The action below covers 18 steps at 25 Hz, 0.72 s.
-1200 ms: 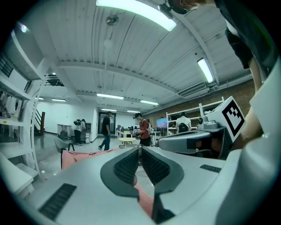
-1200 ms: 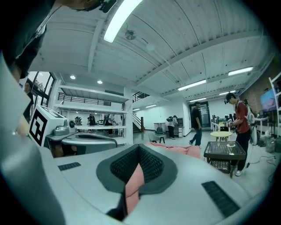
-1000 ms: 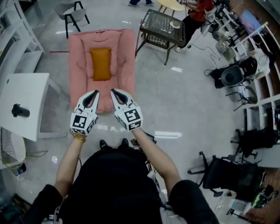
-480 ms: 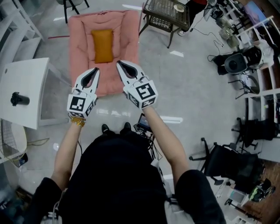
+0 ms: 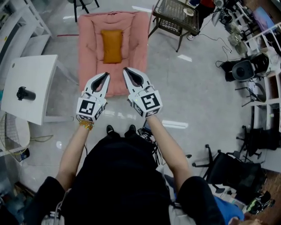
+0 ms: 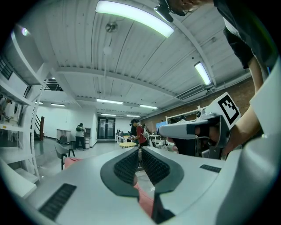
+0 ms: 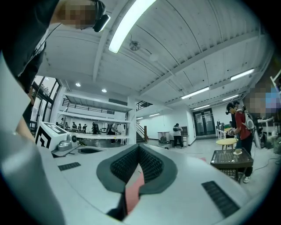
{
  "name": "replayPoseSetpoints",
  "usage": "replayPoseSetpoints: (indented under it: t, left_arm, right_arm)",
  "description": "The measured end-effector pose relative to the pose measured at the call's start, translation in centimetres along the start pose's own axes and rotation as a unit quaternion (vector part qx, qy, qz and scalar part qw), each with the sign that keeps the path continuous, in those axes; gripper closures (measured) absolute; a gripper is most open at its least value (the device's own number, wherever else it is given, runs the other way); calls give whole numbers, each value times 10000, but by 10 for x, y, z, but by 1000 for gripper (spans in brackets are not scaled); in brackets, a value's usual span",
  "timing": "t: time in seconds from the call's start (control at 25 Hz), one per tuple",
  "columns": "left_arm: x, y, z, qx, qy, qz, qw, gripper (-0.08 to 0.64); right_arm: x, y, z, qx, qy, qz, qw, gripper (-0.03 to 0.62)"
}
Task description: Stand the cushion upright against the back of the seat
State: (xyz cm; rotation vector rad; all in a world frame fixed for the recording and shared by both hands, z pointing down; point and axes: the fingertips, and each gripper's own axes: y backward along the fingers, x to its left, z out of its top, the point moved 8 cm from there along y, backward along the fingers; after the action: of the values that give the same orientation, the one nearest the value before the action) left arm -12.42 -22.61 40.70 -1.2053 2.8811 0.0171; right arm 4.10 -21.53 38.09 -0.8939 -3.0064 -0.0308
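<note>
Right gripper [image 5: 127,71] sits slightly higher, left gripper [image 5: 106,75] likewise closed empty before the seat [image 5: 90,57]; cushion [image 5: 112,46] lies mid-seat.

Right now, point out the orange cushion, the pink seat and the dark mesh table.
orange cushion [image 5: 112,46], head view, middle of its top face.
pink seat [image 5: 134,57], head view, bare padding right of the cushion.
dark mesh table [image 5: 173,13], head view, bare tabletop.

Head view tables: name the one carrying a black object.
The white table left of the pink seat, bearing the black object; the dark wicker table holds a pale dish.
</note>
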Motion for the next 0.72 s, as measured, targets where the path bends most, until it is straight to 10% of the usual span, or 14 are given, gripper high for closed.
replayPoseSetpoints:
  t: [0.72]
  left_arm:
    - [4,8,-5,67,-35,224,9997,529]
  right_arm:
    - [26,-17,-25,300,-52,4,9995,577]
